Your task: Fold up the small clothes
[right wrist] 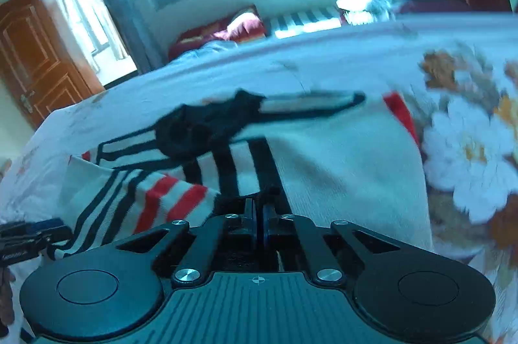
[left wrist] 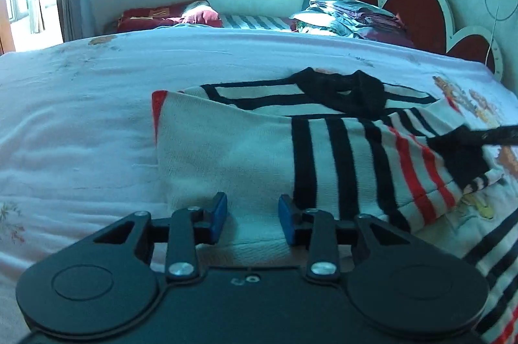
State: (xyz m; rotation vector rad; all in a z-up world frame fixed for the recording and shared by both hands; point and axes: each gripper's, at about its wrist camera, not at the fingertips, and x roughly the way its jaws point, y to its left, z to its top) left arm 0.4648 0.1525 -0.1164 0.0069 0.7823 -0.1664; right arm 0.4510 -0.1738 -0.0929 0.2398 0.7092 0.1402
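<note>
Garment: a striped sweater [left wrist: 259,146] lies partly folded on the bed [left wrist: 81,124], collar toward the far edge, long axis across the bed.
Left claw [left wrist: 251,216]: released, blue pads apart, white hem just ahead between them.
Right claw [right wrist: 260,214]: clenched on the sweater's dark-edged sleeve end.
Key relation: the body lies straight ahead of the left claw, likely the nearer hand for the next fold.

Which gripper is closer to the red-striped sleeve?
Right. The right gripper is shut on the sleeve cuff; the left gripper sits open over the sweater's white part, farther away.
</note>
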